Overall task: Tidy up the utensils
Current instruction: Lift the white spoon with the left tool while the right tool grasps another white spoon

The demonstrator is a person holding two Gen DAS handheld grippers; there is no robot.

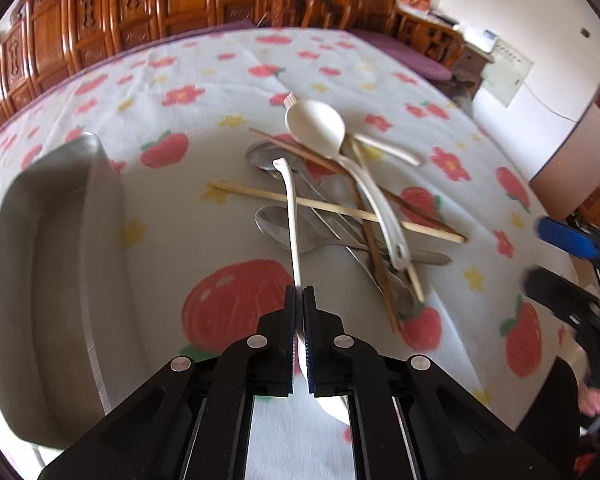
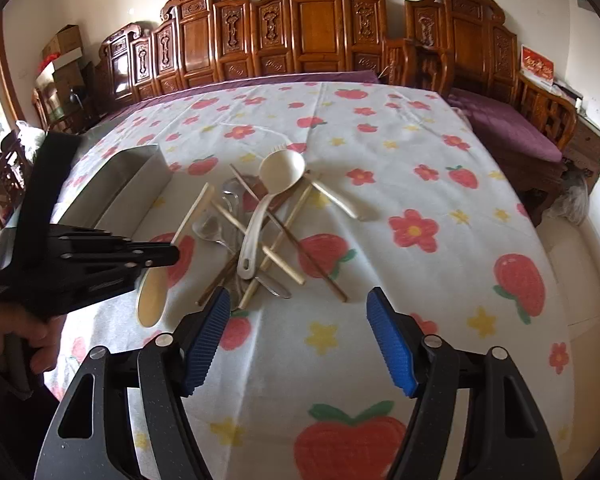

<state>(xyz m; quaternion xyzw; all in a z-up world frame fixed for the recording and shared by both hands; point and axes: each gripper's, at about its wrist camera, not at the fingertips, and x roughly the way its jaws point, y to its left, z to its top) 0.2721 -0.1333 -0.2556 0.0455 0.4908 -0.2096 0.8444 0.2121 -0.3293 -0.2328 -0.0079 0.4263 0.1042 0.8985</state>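
Note:
My left gripper [image 1: 299,292] is shut on a white ceramic spoon [image 1: 291,216], held by its neck with the handle pointing forward; in the right wrist view the gripper [image 2: 172,255] holds this spoon [image 2: 153,300] above the cloth. A pile of utensils lies on the table: a large white ladle [image 1: 318,126] [image 2: 280,174], wooden chopsticks [image 1: 340,210] [image 2: 284,260] and metal spoons [image 1: 276,228] [image 2: 210,228]. A steel tray [image 1: 56,264] [image 2: 120,188] stands left of the pile. My right gripper [image 2: 298,308] is open and empty, near the pile's front edge.
The table has a white cloth with red fruit and flower prints [image 2: 380,240]. Carved wooden benches [image 2: 300,36] with a purple cushion [image 2: 508,128] stand behind and to the right. The right gripper shows at the right edge of the left wrist view [image 1: 564,236].

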